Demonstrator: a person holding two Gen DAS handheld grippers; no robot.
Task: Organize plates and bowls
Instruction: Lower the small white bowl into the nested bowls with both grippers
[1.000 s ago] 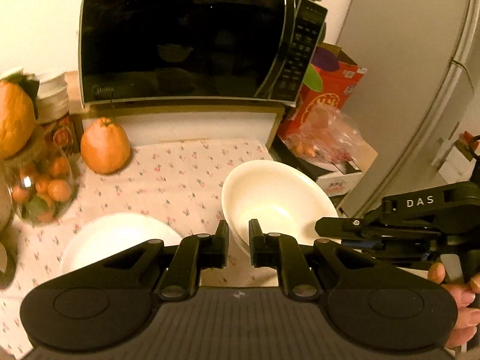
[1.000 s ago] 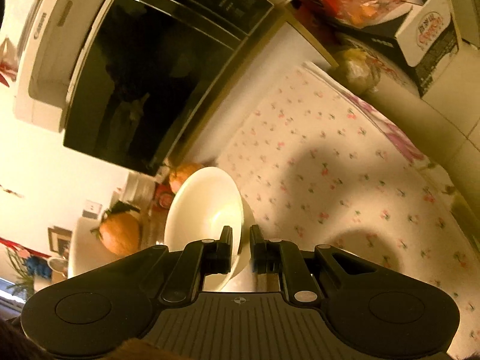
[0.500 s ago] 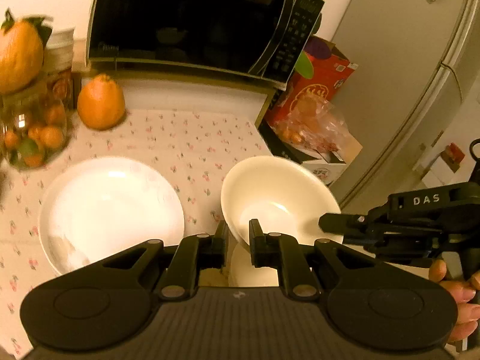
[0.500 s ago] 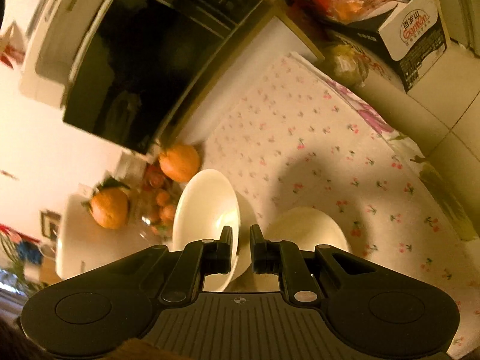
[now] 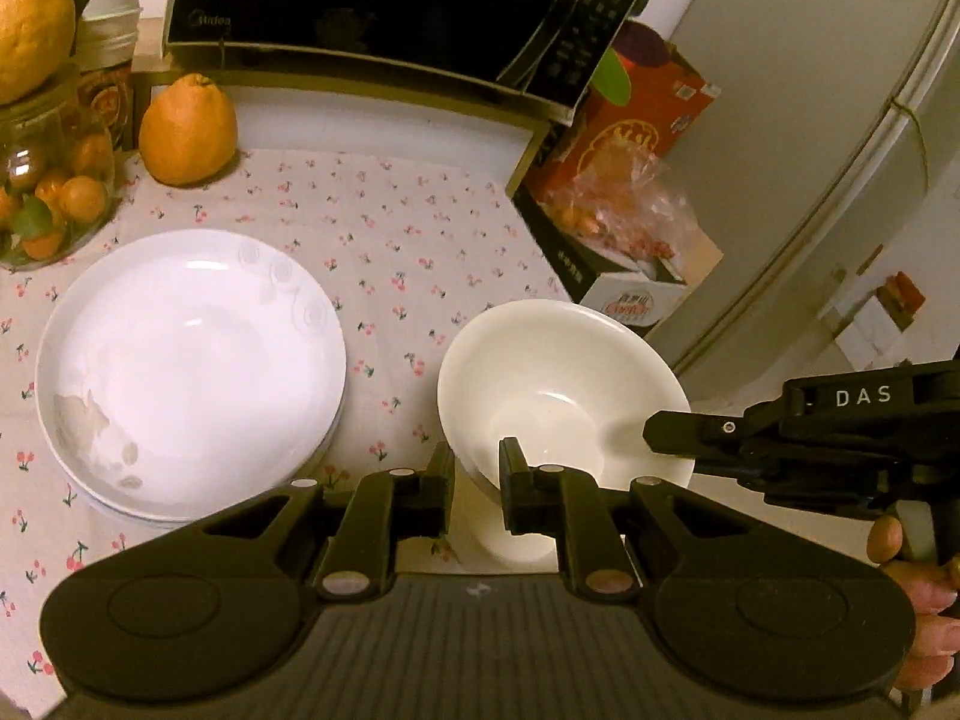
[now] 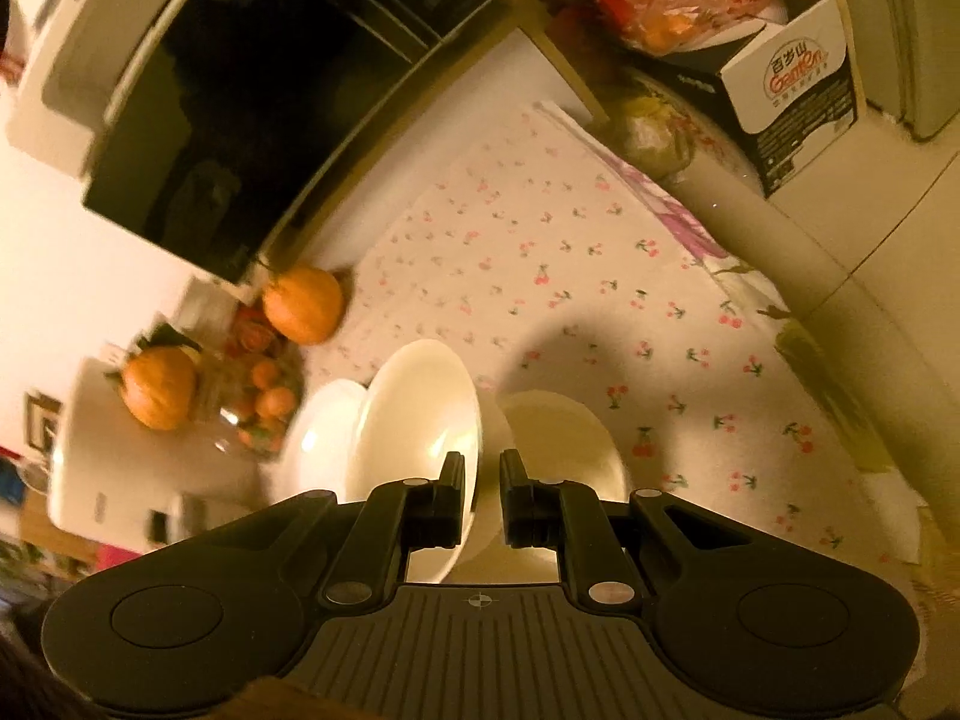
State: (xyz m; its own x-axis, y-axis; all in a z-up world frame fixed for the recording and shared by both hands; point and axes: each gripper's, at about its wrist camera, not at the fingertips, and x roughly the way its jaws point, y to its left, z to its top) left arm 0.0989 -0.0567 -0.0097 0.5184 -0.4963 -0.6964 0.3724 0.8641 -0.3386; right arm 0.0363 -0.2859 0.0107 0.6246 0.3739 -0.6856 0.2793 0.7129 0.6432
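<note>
A white bowl is held tilted above the cherry-print tablecloth. My left gripper is shut on its near rim. My right gripper is shut on its right rim, and it reaches in from the right in the left wrist view. The bowl also shows in the right wrist view, with a second white bowl below and right of it on the cloth. A stack of white plates lies on the cloth to the left and shows in the right wrist view.
A black microwave stands at the back. An orange fruit and a glass jar of small oranges sit at the back left. A carton with bagged fruit stands right of the table, beside a grey refrigerator.
Both grippers have carried the bowl back toward me and lower. The plate stack has come fully into the left view, and the second bowl has appeared under the held bowl.
</note>
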